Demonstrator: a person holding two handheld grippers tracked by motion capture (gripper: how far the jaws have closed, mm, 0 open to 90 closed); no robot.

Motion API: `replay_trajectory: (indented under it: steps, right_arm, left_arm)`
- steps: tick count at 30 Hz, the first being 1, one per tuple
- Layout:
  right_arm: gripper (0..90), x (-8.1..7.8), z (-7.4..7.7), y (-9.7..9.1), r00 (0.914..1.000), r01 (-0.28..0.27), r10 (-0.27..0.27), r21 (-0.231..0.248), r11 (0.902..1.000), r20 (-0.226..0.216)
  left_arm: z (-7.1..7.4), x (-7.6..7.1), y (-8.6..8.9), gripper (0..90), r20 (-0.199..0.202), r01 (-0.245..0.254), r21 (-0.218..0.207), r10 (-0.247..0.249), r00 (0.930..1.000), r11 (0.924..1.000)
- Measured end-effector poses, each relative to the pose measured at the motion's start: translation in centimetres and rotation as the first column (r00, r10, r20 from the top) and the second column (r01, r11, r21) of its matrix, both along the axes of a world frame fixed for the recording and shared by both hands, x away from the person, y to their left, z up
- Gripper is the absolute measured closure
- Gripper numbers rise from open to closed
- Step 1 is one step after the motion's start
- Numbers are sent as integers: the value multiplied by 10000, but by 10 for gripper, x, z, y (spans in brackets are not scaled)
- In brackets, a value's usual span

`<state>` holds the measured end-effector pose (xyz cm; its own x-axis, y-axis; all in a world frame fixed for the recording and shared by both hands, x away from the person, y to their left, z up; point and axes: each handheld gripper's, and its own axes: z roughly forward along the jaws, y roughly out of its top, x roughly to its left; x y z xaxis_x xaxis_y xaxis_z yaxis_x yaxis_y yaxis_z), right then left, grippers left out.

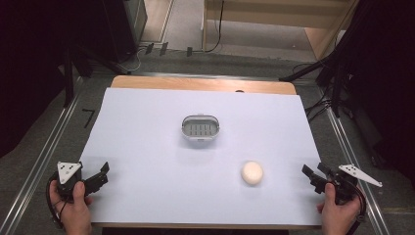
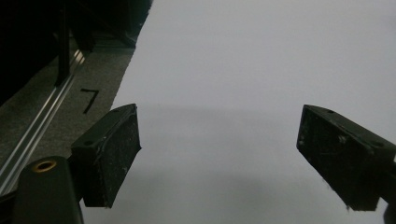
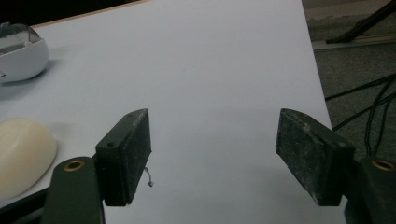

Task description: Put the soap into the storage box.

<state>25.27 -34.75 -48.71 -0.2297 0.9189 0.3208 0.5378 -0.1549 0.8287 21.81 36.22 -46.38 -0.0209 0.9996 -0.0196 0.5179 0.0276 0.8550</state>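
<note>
Left gripper (image 1: 100, 172): I hold it at the near left corner of the white sheet (image 1: 147, 147), jaws standing wide apart with nothing between them. In the left gripper view (image 2: 219, 158) I see bare sheet ahead.
Right gripper (image 1: 313, 176): I hold it at the near right edge of the sheet, jaws likewise spread wide and empty (confirmed in the right gripper view (image 3: 212, 156)).
Soap (image 1: 252, 172): a pale, rounded cream bar lying on the sheet, near right of centre, apart from the right gripper and untouched. In the right gripper view it sits just left of the left jaw (image 3: 23, 154).
Soap dish (image 1: 200, 127): white oval with a slotted grey insert, at the sheet's centre, well apart from the soap and both grippers.
Table (image 1: 195, 83): wooden edge visible beyond the sheet's far side.
</note>
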Motion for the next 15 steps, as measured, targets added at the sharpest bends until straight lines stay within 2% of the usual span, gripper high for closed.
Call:
replay_trajectory:
  steps: [3, 5, 7, 10, 13, 15]
  right_arm:
    - [284, 2, 0, 0, 9999, -136, 135, -21, 9999, -51]
    - [277, 2, 2, 0, 9971, -614, 624, 234, 9978, -441]
    - [266, 2, 3, 0, 9957, -777, 793, 336, 9964, -481]
    - [185, -1, 6, 3, 9924, -1062, 1080, 316, 9938, -590]
    - [149, 1, 8, 5, 9829, -1536, 1525, -28, 9881, -1034]
    - [154, 2, 12, 8, 9765, -1762, 1667, -606, 9825, -1370]
  left_arm:
    - [0, 1, -1, 143, -63, 54, 111, -53, 10000, 9999]
    - [0, 1, -3, 143, -106, 60, 250, -57, 9999, 9997]
    - [-1, 1, -4, 143, -84, 106, 371, -102, 9999, 9993]
    - [-1, 3, -7, 143, -270, 142, 637, -125, 9996, 9979]
    - [0, 2, -4, 143, -201, 159, 442, -151, 9997, 9989]
    - [0, 1, -4, 143, -103, 198, 404, -194, 9998, 9990]
